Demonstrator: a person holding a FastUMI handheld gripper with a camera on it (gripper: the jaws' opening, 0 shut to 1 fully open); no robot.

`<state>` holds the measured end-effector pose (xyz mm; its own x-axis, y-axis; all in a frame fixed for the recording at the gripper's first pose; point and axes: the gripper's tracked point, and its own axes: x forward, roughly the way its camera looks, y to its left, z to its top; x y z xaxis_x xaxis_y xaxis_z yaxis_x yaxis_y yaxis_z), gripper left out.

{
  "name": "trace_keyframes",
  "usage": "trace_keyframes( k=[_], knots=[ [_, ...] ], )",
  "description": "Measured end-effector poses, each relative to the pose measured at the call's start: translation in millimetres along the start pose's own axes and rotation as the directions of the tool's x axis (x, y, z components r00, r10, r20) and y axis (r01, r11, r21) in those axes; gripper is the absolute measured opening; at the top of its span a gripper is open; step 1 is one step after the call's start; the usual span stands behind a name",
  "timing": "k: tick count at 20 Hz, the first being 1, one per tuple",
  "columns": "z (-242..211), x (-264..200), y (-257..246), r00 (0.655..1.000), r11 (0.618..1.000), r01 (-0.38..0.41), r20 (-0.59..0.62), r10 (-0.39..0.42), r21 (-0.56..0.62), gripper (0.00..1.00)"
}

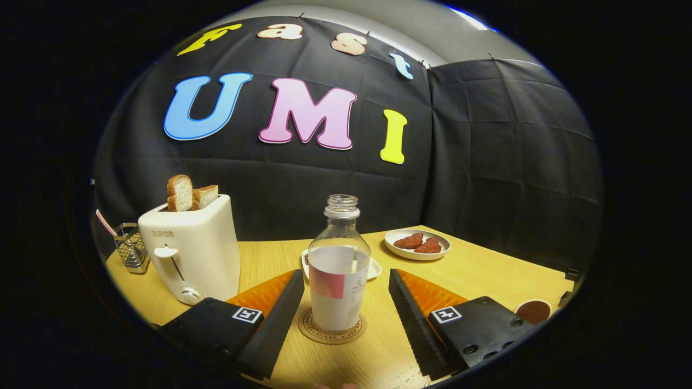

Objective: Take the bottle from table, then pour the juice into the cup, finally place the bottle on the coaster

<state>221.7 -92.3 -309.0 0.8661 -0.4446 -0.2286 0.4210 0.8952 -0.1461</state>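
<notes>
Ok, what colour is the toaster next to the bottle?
The toaster is cream-white, clearest in the gripper view, left of the bottle.

You face a light wooden table (486,270) — black creased cloth walls (513,162) meet in a corner behind its far edge, under a pale ceiling (378,21).

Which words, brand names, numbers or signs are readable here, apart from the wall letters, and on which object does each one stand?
"SUPOR": on the front of the toaster.
Ring of print on the coaster under the bottle: too small and partly hidden to read.
Bottle's label: print too small and blurred to read.
Square black-and-white markers on the open gripper, fingers either side of the bottle: coded patterns, not text.
</notes>
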Motion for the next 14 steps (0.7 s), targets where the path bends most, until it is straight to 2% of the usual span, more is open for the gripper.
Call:
trace_keyframes(
  k=[4, 9, 14],
  knots=[
    [28, -32, -13, 0.999, 1.000, -0.020, 0.032, 0.020, 0.011, 0.97],
    [70, -81, -42, 0.997, 0.995, -0.028, 0.076, 0.021, 0.094, 0.97],
    [112, -137, -65, 0.991, 0.994, -0.087, 0.109, 0.079, 0.071, 0.97]
  ],
)
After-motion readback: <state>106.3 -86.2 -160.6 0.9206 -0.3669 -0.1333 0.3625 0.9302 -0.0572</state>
